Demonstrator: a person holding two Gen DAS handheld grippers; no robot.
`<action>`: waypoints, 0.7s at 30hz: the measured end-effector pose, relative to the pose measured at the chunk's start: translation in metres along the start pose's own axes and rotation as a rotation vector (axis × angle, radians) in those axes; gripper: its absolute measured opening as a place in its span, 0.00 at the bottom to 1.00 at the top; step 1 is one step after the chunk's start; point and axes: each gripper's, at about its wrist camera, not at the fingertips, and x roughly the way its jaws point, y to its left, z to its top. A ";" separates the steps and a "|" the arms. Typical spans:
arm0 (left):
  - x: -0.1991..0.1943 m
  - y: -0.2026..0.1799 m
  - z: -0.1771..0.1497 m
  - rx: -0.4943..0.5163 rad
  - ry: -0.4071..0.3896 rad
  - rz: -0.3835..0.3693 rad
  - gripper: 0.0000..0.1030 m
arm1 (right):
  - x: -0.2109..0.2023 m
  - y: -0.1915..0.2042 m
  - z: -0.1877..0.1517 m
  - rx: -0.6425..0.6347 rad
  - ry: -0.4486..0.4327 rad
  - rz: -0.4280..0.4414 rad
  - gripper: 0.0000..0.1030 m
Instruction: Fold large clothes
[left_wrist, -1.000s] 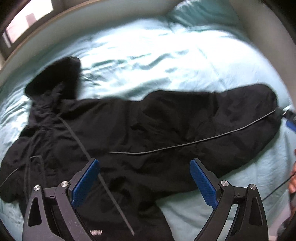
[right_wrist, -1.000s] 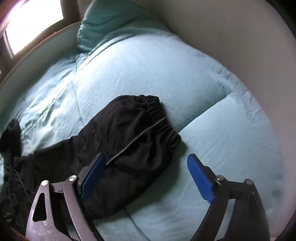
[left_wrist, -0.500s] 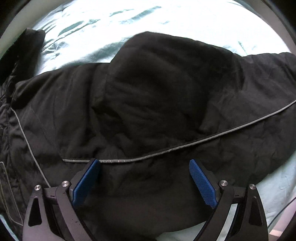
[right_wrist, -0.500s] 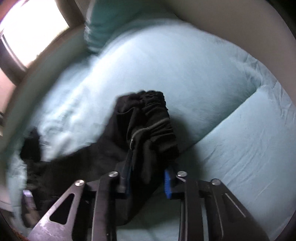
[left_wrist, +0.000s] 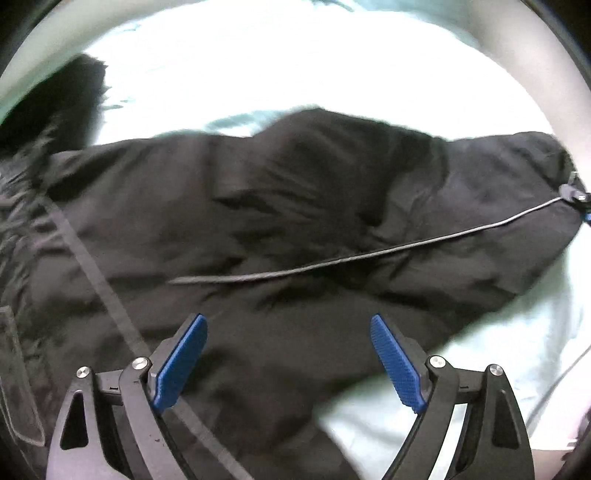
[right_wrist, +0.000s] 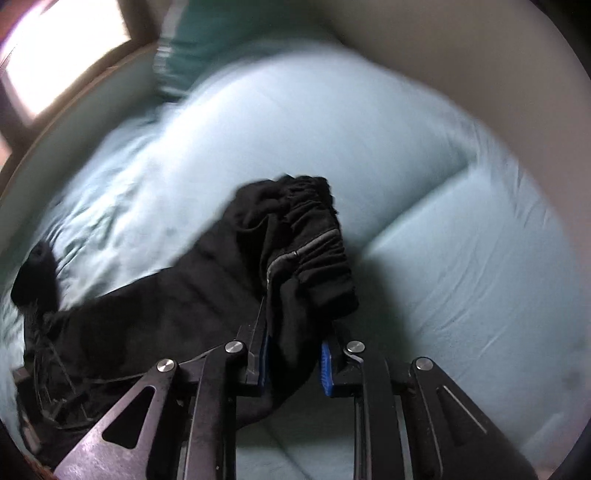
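Observation:
A large black jacket (left_wrist: 258, 229) with thin grey piping lies spread across a light teal bed. My left gripper (left_wrist: 288, 347) is open and empty, hovering just above the jacket's body. In the right wrist view my right gripper (right_wrist: 293, 354) is shut on the jacket's sleeve (right_wrist: 295, 280) just behind its gathered elastic cuff (right_wrist: 314, 229), holding it lifted off the sheet. The right gripper's tip (left_wrist: 574, 195) also shows at the sleeve end in the left wrist view. The jacket's hood (right_wrist: 35, 273) lies far left.
The teal bed sheet (right_wrist: 461, 258) has a seam running to the right. A teal pillow (right_wrist: 207, 40) lies at the head by a window (right_wrist: 55, 55). A pale wall (right_wrist: 480, 66) borders the bed's right side.
My right gripper closed on the sleeve near the cuff and lifted it. My left gripper dipped close over the jacket, then drew back a little, staying open.

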 end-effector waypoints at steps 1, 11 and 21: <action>-0.014 0.009 -0.006 -0.012 -0.020 -0.005 0.88 | -0.009 0.014 -0.002 -0.026 -0.013 0.017 0.22; -0.153 0.164 -0.089 -0.238 -0.263 0.114 0.88 | -0.056 0.254 -0.060 -0.351 -0.005 0.193 0.21; -0.224 0.309 -0.180 -0.351 -0.226 0.194 0.88 | -0.060 0.484 -0.178 -0.585 0.055 0.284 0.21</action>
